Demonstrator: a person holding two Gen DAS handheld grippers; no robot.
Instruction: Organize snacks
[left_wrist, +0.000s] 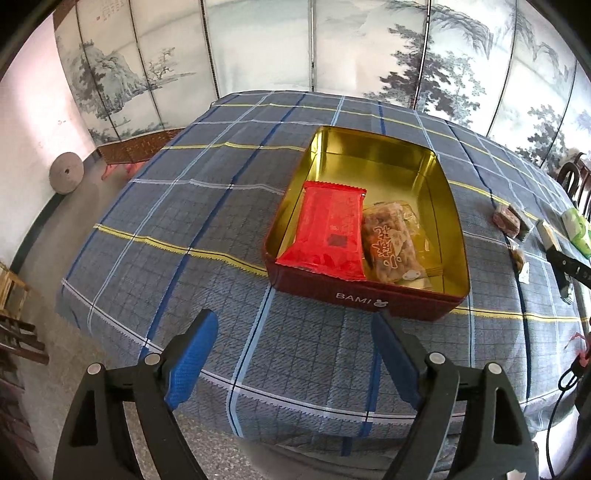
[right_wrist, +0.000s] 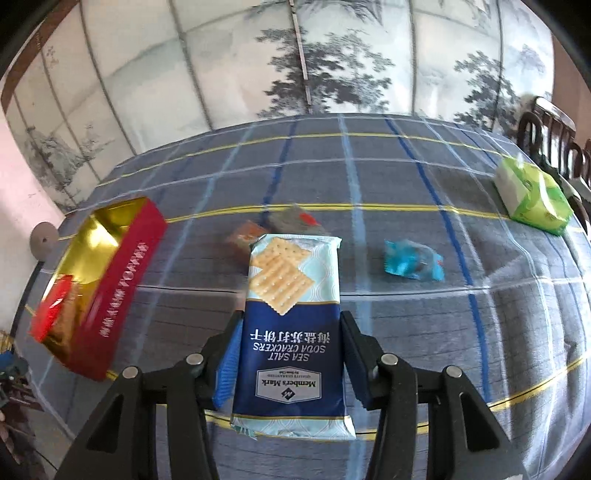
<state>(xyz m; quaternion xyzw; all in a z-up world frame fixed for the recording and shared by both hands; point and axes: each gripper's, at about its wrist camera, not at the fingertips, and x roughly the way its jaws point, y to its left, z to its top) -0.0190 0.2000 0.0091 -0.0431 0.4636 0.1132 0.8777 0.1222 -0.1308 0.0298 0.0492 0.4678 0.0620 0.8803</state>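
A red tin (left_wrist: 369, 299) with a gold inside stands on the plaid tablecloth. In it lie a red packet (left_wrist: 330, 230) and a clear packet of brown snack (left_wrist: 391, 245). My left gripper (left_wrist: 295, 325) hangs open just in front of the tin, nothing between its blue pads. In the right wrist view my right gripper (right_wrist: 290, 321) is shut on a blue pack of soda crackers (right_wrist: 291, 325), held above the cloth. The tin (right_wrist: 110, 288) is to its left. Two small wrapped snacks (right_wrist: 273, 230) lie behind the pack, a blue wrapped one (right_wrist: 412, 260) to the right.
A green and white tissue pack (right_wrist: 532, 194) sits at the far right of the table. A painted folding screen (left_wrist: 295, 44) stands behind the table. A dark chair (right_wrist: 554, 136) is at the right edge. More small snacks (left_wrist: 511, 219) lie right of the tin.
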